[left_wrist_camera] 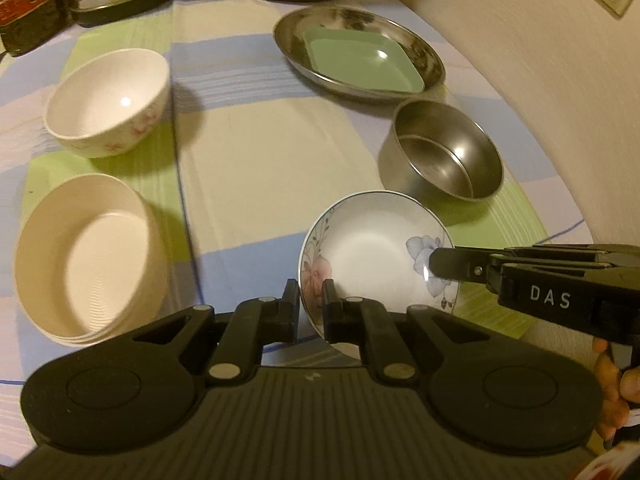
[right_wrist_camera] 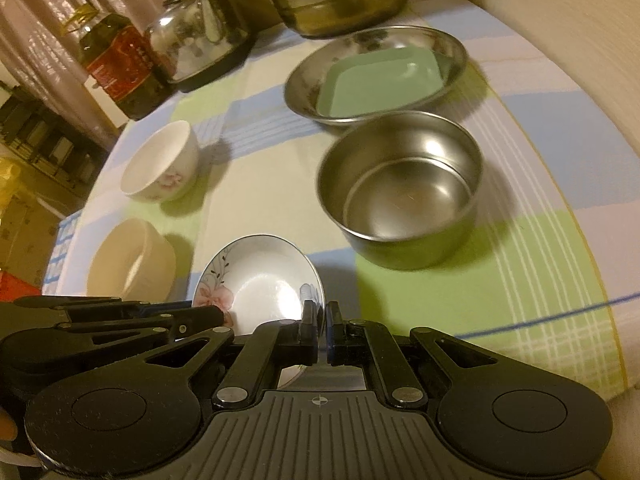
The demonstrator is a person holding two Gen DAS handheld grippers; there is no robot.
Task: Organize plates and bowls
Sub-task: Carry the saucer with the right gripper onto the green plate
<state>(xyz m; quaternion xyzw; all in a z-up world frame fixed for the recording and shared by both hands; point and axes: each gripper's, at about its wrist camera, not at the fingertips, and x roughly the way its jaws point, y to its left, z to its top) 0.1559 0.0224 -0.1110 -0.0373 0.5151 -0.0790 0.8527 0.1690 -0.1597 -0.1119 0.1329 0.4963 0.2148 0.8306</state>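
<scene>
Left wrist view shows the small floral plate (left_wrist_camera: 368, 252) tilted up off the bench (left_wrist_camera: 280, 152), pinched at two places on its rim: the left gripper (left_wrist_camera: 311, 304) has its fingers clamped on the near edge by the pink flower, and the right gripper (left_wrist_camera: 434, 260) has its fingers clamped on the edge by the blue flower. Both grips sit only on the thin rim, so the plate is best carried with the two hands moving together and kept level, then set down gently, probably toward the steel plate (left_wrist_camera: 360, 52) that holds the green square dish (left_wrist_camera: 360, 60). It should pass clear of the steel bowl (left_wrist_camera: 440, 152) just beyond. Stacked cream bowls (left_wrist_camera: 88, 256) and a white floral bowl (left_wrist_camera: 108, 100) stand well apart on the left. The plate's underside and near rim are hidden by the grippers, so how deep the fingers bite cannot be told
</scene>
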